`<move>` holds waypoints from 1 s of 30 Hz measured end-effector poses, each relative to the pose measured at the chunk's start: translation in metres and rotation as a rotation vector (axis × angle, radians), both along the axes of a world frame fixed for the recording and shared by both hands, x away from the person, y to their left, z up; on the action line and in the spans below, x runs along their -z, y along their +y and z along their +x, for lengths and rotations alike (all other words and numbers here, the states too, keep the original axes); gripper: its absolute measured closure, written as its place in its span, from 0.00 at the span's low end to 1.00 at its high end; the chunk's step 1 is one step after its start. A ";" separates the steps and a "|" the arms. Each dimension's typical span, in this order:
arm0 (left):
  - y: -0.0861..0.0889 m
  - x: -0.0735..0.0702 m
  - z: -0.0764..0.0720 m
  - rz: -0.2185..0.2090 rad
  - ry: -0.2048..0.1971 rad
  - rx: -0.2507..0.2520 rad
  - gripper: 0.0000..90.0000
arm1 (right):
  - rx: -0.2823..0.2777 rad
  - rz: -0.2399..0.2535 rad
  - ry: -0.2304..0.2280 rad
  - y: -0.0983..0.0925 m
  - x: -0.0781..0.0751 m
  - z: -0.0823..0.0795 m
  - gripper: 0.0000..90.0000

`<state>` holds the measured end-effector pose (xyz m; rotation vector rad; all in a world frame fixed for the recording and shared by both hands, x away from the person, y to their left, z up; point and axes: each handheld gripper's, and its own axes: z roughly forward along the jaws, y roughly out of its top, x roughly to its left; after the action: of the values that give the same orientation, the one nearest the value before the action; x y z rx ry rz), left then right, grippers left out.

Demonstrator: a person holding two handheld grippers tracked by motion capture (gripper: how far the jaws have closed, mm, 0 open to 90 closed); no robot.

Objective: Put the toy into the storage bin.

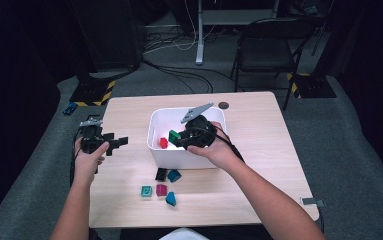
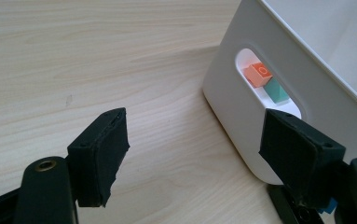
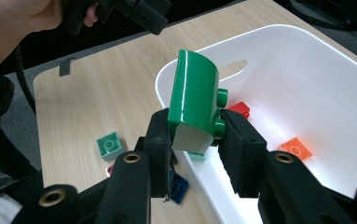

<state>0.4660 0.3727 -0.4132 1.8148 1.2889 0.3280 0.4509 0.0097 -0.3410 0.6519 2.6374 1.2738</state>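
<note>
My right gripper (image 1: 178, 140) (image 3: 195, 140) is shut on a green block with a curved top (image 1: 174, 134) (image 3: 195, 98). It holds the block just above the left part of the white bin (image 1: 179, 159) (image 3: 316, 60). A red brick (image 1: 163, 143) (image 3: 239, 108) and an orange brick (image 3: 296, 148) lie on the bin's floor. My left gripper (image 1: 115, 141) (image 2: 199, 149) stands open over the table, left of the bin (image 2: 232, 107), with nothing between its pads. Through the bin's handle slot I see an orange brick (image 2: 259, 74) and a teal brick (image 2: 277, 91).
Loose bricks lie on the table in front of the bin: a black one (image 1: 161, 174), a blue one (image 1: 173, 175), a green one (image 1: 146, 191) (image 3: 108, 144), a magenta one (image 1: 161, 189) and another blue one (image 1: 171, 199). A chair (image 1: 269, 50) stands beyond the table.
</note>
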 end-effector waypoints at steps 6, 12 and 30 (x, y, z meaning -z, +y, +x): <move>0.001 0.000 0.000 -0.005 -0.006 -0.002 0.26 | 0.004 0.009 -0.013 0.010 -0.004 0.014 0.72; 0.002 -0.001 0.000 -0.008 -0.005 -0.002 0.26 | 0.012 0.008 -0.016 0.022 -0.008 0.027 0.72; 0.002 -0.002 0.001 -0.014 -0.008 0.003 0.26 | 0.098 -0.014 -0.026 0.039 0.016 0.070 0.72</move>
<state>0.4667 0.3745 -0.4116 1.8017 1.2800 0.3228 0.5211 0.0489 -0.3573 0.7469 2.5576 1.2276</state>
